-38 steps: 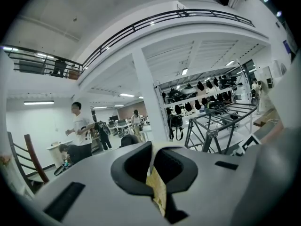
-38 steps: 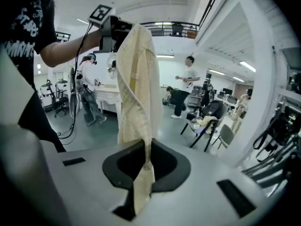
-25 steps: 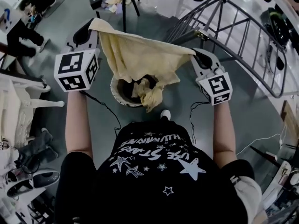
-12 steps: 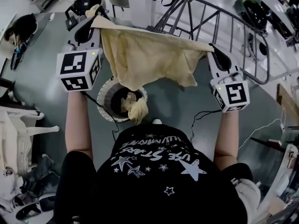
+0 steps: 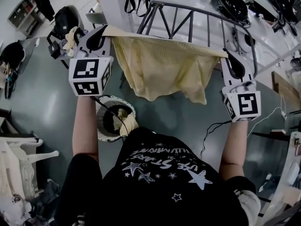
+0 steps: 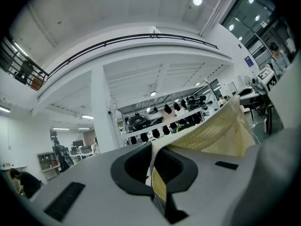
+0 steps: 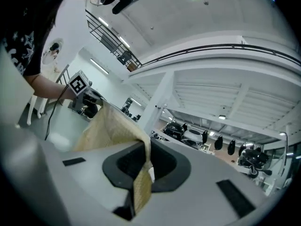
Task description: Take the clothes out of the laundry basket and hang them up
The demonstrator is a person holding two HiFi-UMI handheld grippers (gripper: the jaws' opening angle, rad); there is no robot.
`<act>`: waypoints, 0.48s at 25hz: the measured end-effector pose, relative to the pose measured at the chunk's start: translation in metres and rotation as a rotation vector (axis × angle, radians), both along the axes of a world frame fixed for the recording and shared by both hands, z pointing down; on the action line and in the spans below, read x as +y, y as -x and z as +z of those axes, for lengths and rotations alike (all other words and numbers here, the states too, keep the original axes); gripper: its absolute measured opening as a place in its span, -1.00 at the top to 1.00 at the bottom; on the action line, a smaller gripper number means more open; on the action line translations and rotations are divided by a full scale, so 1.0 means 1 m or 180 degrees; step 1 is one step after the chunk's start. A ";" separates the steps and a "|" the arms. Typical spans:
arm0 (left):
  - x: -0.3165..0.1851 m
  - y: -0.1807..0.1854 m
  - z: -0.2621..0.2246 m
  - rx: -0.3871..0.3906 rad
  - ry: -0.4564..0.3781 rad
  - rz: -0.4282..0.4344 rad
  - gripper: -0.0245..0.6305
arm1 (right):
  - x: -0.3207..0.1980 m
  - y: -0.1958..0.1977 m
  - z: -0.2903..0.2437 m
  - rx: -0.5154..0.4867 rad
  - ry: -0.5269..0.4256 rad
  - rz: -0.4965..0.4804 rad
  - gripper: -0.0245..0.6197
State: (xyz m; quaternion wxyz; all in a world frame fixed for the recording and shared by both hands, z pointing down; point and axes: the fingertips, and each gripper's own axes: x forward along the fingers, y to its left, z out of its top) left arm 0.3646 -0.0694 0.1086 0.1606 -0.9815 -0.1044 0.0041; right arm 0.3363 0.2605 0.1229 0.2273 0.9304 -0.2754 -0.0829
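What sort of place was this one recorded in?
Probably a large indoor lab or workshop hall, not a home: white shelving lined with dark helmet-like gear, a railed upper balcony under a high ceiling, and a grey metal drying rack standing on a polished grey floor.

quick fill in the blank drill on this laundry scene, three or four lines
1. The left gripper and the right gripper each pinch a top corner of the ___ cloth.
2. Their fingers are ___ on it.
3. The laundry basket stands on the ___.
4. The person's black shirt bears white ___.
Missing words: yellow; shut; floor; stars.
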 end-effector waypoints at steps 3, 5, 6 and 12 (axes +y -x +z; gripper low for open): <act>0.018 -0.018 -0.002 -0.0028 -0.0076 0.0054 0.86 | 0.020 -0.012 -0.013 0.0051 -0.0093 0.0191 0.84; 0.027 -0.034 -0.005 -0.0038 -0.0126 0.0073 0.86 | 0.029 -0.021 -0.019 0.0067 -0.0184 0.0320 0.84; 0.030 -0.042 -0.007 -0.0035 -0.0135 0.0075 0.86 | 0.033 -0.026 -0.021 0.0073 -0.0232 0.0373 0.84; 0.048 -0.096 -0.032 0.0126 -0.0208 0.0110 0.86 | 0.053 -0.074 -0.026 0.0072 -0.0425 0.0626 0.84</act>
